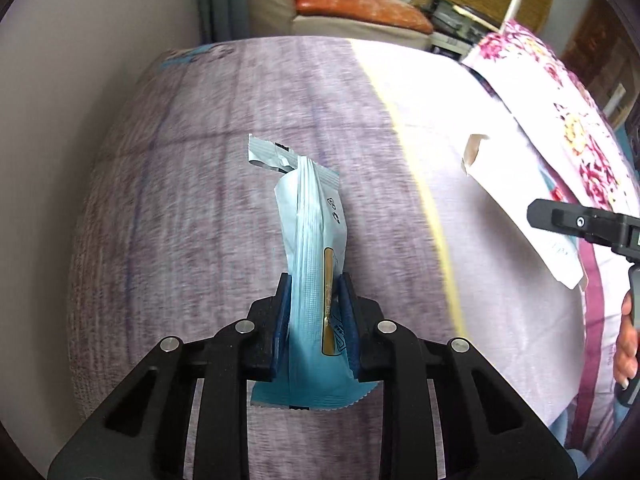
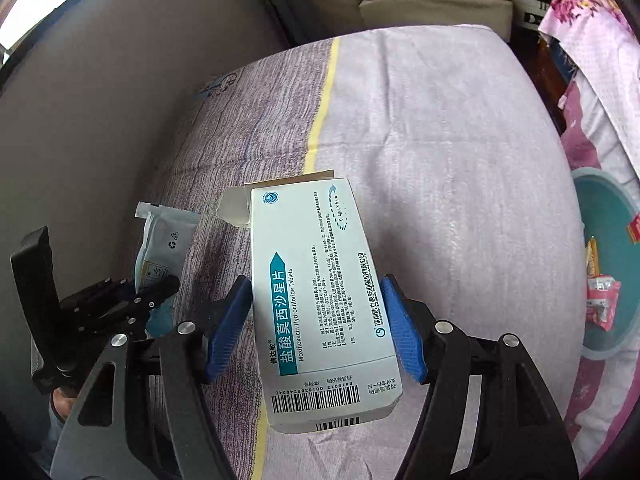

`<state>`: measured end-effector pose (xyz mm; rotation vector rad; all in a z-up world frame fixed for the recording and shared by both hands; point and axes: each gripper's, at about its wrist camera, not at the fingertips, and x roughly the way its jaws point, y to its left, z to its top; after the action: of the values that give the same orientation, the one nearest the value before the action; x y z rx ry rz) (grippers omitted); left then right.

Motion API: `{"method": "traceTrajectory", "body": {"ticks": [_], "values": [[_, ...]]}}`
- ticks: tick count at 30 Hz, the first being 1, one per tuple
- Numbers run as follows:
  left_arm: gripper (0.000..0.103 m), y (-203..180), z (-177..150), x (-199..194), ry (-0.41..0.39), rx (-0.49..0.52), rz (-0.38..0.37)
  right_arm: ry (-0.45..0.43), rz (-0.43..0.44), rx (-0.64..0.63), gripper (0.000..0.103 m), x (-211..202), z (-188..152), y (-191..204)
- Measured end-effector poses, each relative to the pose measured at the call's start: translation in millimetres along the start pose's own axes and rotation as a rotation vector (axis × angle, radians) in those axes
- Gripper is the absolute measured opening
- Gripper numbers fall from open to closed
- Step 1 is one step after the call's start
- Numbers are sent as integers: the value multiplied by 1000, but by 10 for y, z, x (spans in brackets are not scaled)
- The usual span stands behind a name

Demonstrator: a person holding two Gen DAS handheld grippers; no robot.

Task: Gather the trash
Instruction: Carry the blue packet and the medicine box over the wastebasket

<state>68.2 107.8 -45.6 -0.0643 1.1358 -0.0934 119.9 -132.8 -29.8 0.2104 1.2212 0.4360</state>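
Above the bed (image 2: 460, 160), both pickups are made: left gripper (image 1: 314, 320) fingers clamped on the blue wrapper (image 1: 316, 248), right gripper (image 2: 316, 328) fingers on the tablet box (image 2: 320, 300). Depositing remains, probably into the teal bin (image 2: 612, 280) beyond the bed's right edge.

Both cams ride right on the tongs, looking steeply down along the fingers at the bed (image 1: 224, 128), pretty close up. Left view sits over the purple-streaked half; the right tongs (image 1: 560, 222) poke in at its right edge. Right view sits further right; the left tongs (image 2: 132, 292) show at its left. Shared: the bedsheet's yellow stripe (image 2: 324, 100) and the far orange cushion (image 1: 360, 4).
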Motion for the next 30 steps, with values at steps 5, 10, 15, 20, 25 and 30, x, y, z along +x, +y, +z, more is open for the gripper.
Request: {"method": "traceTrajectory", "body": {"ticks": [5,10,15,20,25,30], "values": [[25,-362,108,4,9,62,-7,-58,22,67,63,-243,-77,-311],[25,-764,232,48,12,124,-17,-104,38,137,63,-436,-140,-634],[25,-1230,292,86,11,191,-37,-165,42,205,63,-664,-231,-1000],[25,-1756,369,180,14,268,-69,-225,-7,255,63,-877,-309,-1345],[25,-2261,445,284,17,334,-102,-278,-38,316,63,-1088,-419,-1716],[25,-2685,510,389,30,393,-133,-321,-68,389,63,-1286,-530,-2081]]}}
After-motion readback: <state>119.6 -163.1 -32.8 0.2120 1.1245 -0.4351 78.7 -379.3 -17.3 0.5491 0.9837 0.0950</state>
